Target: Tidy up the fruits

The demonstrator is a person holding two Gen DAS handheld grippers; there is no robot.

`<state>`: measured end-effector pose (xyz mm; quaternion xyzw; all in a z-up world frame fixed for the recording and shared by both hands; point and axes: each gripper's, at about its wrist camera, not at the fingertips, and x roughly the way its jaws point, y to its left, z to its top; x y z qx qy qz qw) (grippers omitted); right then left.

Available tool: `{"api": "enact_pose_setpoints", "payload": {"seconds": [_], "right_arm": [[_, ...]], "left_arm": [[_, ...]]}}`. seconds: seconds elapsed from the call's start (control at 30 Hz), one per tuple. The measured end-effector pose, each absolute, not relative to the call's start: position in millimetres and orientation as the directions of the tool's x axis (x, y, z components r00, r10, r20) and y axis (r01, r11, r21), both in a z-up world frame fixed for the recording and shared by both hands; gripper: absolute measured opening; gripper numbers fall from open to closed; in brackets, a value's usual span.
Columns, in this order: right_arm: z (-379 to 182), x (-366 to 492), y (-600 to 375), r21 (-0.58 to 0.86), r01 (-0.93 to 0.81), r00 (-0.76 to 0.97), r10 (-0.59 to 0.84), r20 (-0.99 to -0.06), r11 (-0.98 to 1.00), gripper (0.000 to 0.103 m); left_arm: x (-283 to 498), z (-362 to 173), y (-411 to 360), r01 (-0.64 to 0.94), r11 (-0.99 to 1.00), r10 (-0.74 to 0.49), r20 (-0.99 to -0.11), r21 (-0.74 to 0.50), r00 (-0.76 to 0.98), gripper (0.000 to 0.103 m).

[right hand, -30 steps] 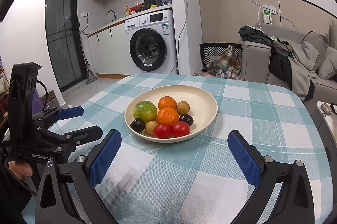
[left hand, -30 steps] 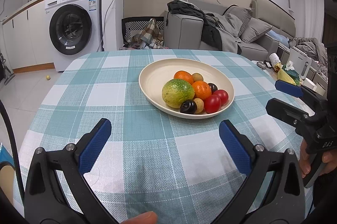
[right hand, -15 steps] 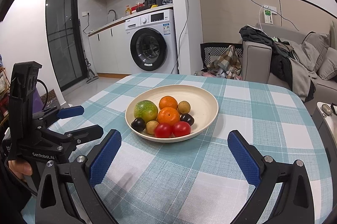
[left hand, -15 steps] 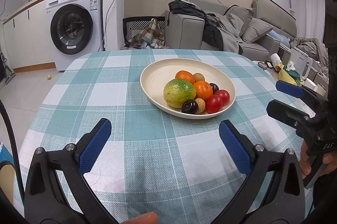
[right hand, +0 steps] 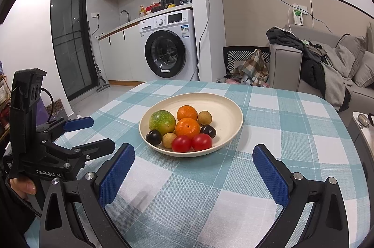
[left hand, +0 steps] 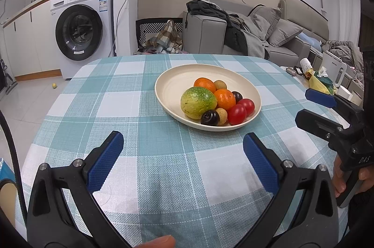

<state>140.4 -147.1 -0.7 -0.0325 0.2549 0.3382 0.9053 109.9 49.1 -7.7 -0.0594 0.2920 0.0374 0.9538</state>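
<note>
— Ahead of both pairs of jaws, what sits on the worktop point(left hand: 131, 108)?

— One shallow cream plate point(left hand: 168, 86) on a woven teal-and-white checked cloth, with the fruit heaped on the side of the plate nearest the jaws: a mottled green-yellow round fruit point(left hand: 198, 102), two dimpled oranges point(right hand: 187, 128), two glossy red tomatoes point(right hand: 202, 141), two dark plums point(right hand: 153, 136) and two small tan balls point(right hand: 204, 117).

— Does one camera show what the other misses?

— Yes. The left wrist view takes in the right gripper point(left hand: 312, 108) off to the right of its own jaws, plus clutter and a white kettle point(left hand: 334, 71) beyond the worktop's edge. The right wrist view catches the left gripper point(right hand: 93, 133) to the left of its jaws, and a dark glass door point(right hand: 70, 37) the other view lacks. Both see the washing machine point(right hand: 169, 47) and grey sofa point(left hand: 205, 35).

— How do the jaws stand?

— Both pairs are spread wide, gripping nothing; the blue pads point(right hand: 116, 174) are ribbed rubber on black plastic frames. Each gripper hangs low over the cloth, just short of the plate, angled inward toward it. A hand point(left hand: 350, 178) wraps the right gripper's handle; fingers point(right hand: 23, 186) curl round the left one's.
</note>
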Motion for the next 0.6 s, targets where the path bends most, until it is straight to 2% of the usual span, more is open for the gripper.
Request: {"api": "enact_pose_setpoints", "payload": {"seconds": [0.6], "right_arm": [[-2.6,145.1,-146.8,0.135,-0.634,0.621,0.606,-0.497,0.761,0.103]], "left_arm": [[109.9,-7.3,48.6,-0.105,0.99,0.033,-0.559,-0.098,0.829,0.102]]}}
